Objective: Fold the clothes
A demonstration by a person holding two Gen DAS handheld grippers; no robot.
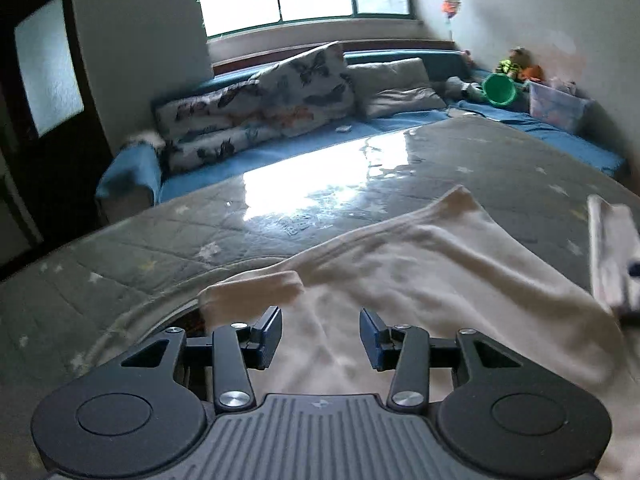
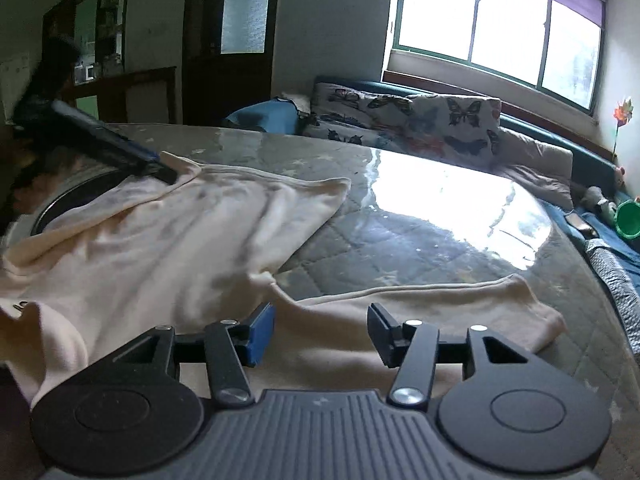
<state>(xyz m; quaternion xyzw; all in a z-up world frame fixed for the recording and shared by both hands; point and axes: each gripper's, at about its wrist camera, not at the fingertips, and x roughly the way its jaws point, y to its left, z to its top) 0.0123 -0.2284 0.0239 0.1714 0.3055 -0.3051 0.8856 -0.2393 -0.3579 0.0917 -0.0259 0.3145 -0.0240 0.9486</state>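
Garment (image 2: pixel 172 236) under both open claws, ungripped.

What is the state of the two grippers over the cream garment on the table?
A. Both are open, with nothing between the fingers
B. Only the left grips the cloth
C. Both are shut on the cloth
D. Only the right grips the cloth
A: the left gripper and right gripper each show a wide gap between their fingers above the cream garment.
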